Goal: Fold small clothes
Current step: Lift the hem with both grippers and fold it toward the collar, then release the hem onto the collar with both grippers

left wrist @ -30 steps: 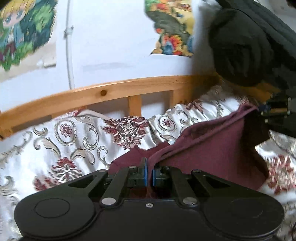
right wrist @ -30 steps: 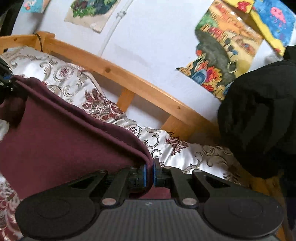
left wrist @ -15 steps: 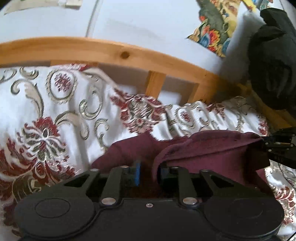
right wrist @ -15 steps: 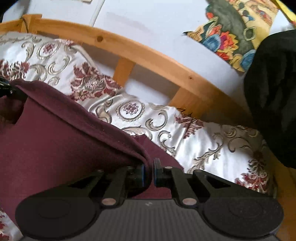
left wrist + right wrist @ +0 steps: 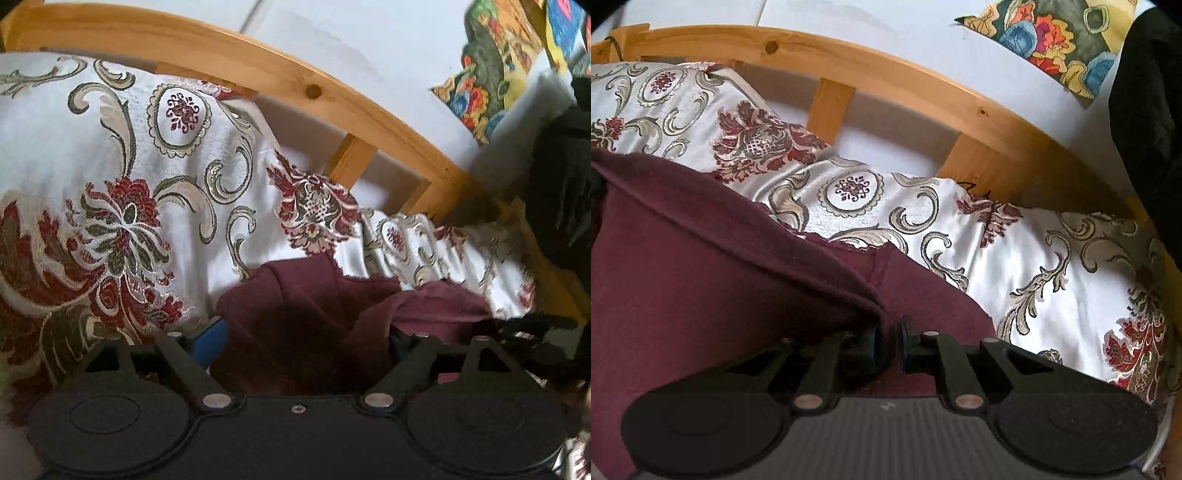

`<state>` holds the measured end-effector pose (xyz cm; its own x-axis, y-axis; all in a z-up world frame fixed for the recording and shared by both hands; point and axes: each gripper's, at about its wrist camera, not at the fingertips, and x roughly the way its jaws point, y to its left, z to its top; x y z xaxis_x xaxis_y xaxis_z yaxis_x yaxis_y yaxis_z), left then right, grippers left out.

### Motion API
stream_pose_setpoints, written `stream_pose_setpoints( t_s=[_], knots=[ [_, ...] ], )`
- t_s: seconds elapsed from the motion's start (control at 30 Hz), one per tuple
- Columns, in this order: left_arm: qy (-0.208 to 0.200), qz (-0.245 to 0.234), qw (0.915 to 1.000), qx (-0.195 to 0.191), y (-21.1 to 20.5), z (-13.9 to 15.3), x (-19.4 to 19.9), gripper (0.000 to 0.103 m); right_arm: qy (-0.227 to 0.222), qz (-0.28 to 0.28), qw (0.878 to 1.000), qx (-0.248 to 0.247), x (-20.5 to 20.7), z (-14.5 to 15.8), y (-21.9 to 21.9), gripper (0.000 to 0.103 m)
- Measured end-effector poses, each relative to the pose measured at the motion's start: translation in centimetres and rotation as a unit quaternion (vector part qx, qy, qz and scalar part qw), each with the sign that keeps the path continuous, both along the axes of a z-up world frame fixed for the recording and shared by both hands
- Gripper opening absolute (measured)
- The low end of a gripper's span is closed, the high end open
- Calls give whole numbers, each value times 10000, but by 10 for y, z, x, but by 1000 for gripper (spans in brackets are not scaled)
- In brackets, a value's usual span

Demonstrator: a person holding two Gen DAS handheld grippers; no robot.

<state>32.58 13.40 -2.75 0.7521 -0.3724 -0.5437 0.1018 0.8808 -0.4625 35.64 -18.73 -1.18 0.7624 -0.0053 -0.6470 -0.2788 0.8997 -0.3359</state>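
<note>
We had the soft maroon knit garment (image 5: 713, 280) lying on the cream brocade bedspread with its red and olive floral pattern (image 5: 1034, 266), the cloth directly under and ahead of both tools, with the curved pine bed rail (image 5: 886, 70) well beyond it; the left gripper (image 5: 306, 339) stood wide open, its blue-padded fingers (image 5: 208, 341) spread to either side of a loose maroon mound and gripping nothing; the right gripper (image 5: 889, 339) was nearly closed, only a narrow slit between its jaws, with the thick folded edge of the garment running into that slit, so we judged it was pinching the cloth, though the contact itself sat in shadow.

We judged the step in hand was laying the folded-over layer down and letting go; to do that well, we wanted the right tool lowered until the upper layer rested flat on the layer beneath before it parted its jaws, since releasing from height would let the soft knit slump and skew; we wanted the edges lined up to its left first; the left tool, already free, could then press or smooth the crease; the slippery satin beneath seemed likely to let the whole piece slide, so slow, low movements suited us best.
</note>
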Motion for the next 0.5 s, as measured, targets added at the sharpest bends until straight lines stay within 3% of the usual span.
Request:
stream_pose_setpoints(
  t_s=[0.23,0.3,0.37,0.4,0.5],
  knots=[
    [-153,348,9992,-147,17,12,0,96,47,-267,9995,139,6,-1,-8,22],
    [-164,409,9989,-163,21,14,-1,96,45,-354,9992,188,7,0,-12,30],
    [-146,405,9990,-111,21,14,0,96,-13,-479,9986,214,6,1,-16,51],
    [-139,366,9992,-66,19,14,0,97,-51,-553,9981,278,4,3,-19,55],
    [-102,157,9998,93,9,12,0,99,-79,-645,9946,809,-8,8,-34,70]
  ],
)
